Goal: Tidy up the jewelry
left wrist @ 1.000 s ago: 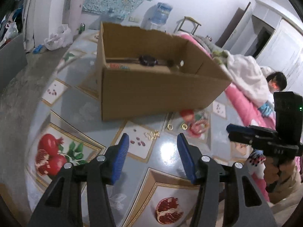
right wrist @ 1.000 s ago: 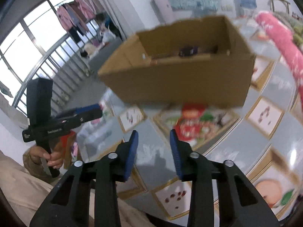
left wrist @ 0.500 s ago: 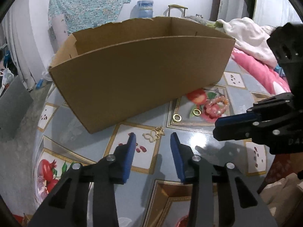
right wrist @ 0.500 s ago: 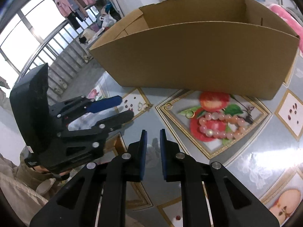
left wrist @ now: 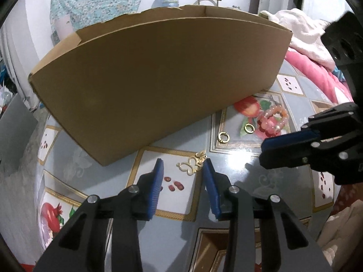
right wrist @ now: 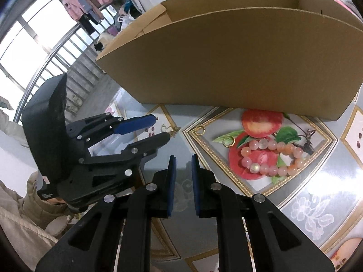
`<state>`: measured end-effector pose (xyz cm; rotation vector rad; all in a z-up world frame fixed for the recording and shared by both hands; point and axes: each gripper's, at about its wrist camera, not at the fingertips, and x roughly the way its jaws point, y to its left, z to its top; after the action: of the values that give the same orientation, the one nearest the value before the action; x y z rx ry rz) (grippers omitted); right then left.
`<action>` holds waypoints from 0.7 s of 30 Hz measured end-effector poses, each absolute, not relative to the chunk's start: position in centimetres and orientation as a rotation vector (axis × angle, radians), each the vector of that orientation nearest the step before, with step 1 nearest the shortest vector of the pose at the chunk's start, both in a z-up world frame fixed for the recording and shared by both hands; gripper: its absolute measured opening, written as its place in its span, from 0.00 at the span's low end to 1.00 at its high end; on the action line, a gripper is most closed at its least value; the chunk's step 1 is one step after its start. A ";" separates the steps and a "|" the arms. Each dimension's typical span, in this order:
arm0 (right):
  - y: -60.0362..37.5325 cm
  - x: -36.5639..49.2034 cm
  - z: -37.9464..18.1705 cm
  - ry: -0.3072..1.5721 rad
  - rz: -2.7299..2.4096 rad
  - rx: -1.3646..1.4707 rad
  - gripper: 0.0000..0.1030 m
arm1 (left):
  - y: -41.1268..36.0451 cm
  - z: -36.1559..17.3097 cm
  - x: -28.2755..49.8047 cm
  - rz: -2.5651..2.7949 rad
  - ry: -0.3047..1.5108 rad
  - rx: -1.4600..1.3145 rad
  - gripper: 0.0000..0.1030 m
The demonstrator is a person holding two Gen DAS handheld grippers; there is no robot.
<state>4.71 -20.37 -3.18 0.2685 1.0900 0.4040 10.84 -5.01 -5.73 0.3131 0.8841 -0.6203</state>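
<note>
A gold butterfly pendant (left wrist: 191,163) lies on the table just ahead of my open left gripper (left wrist: 183,166), close to its right fingertip. Two gold rings (left wrist: 224,136) (left wrist: 248,128) and a pink bead bracelet (left wrist: 273,122) lie farther right. A cardboard box (left wrist: 158,68) stands behind them. In the right wrist view, my right gripper (right wrist: 183,162) is narrowly open and empty, low over the table. The bracelet (right wrist: 270,156) and rings (right wrist: 228,141) (right wrist: 199,130) lie to its right, the left gripper (right wrist: 156,128) to its left, the box (right wrist: 238,56) behind.
The table wears a glossy fruit-patterned cloth (left wrist: 249,176). Pink and white bedding (left wrist: 306,52) lies at the right. A window with railings and hanging clothes (right wrist: 56,34) is at the left in the right wrist view. The right gripper (left wrist: 295,145) reaches in from the right.
Both grippers have dropped low toward the table in front of the box. My left gripper has come up to the butterfly pendant. My right gripper's jaws narrowed, then reopened slightly.
</note>
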 end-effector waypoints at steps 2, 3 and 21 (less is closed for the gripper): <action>-20.5 4.9 -3.2 1.093 0.404 0.272 0.12 | -5.3 -5.7 11.0 -0.623 0.882 0.314 0.27; -20.6 4.9 -3.2 1.093 0.404 0.276 0.12 | -5.4 -5.7 11.0 -0.624 0.882 0.315 0.25; -20.2 4.5 -1.8 1.041 0.425 0.234 0.13 | -3.9 -5.6 10.0 -0.599 0.881 0.321 0.19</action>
<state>4.50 -20.16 -1.81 0.2341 1.0409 0.4249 9.97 -3.87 -5.64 0.3213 0.8815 -0.5985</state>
